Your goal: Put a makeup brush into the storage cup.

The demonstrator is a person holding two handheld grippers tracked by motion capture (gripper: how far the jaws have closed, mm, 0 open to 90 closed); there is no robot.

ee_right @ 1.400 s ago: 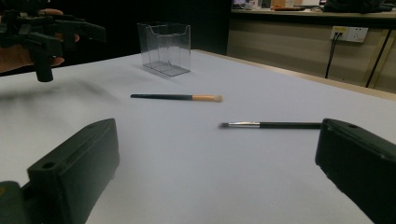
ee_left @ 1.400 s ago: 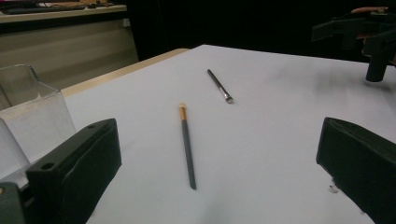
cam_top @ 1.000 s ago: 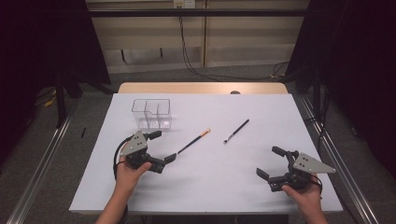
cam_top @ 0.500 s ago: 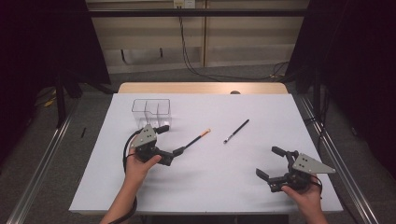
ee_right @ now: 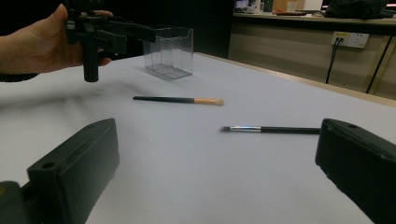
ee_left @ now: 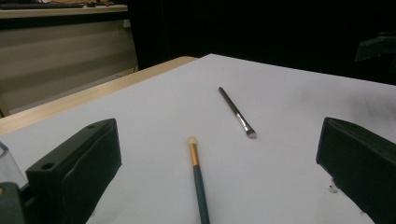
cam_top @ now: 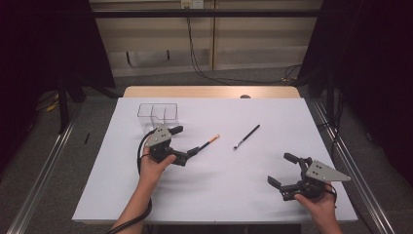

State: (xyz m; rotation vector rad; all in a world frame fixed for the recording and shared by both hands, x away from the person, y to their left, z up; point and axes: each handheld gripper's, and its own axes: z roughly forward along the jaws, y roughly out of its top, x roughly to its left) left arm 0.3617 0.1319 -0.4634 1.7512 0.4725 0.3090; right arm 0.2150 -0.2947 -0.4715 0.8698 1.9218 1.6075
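High overhead; two low, perhaps table-level

Bright, evenly lit white table [cam_top: 219, 185], dark surroundings, soft shadows, slight blur.

A white-topped table [cam_top: 209, 190] stands on grey floor [cam_top: 48, 161] before dark curtains [cam_top: 44, 44].

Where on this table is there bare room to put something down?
Bare white sheet lies between the left gripper and the right gripper, and along the far right beyond the silver-tipped brush. It is crowded around the clear organizer and the orange-tipped brush.
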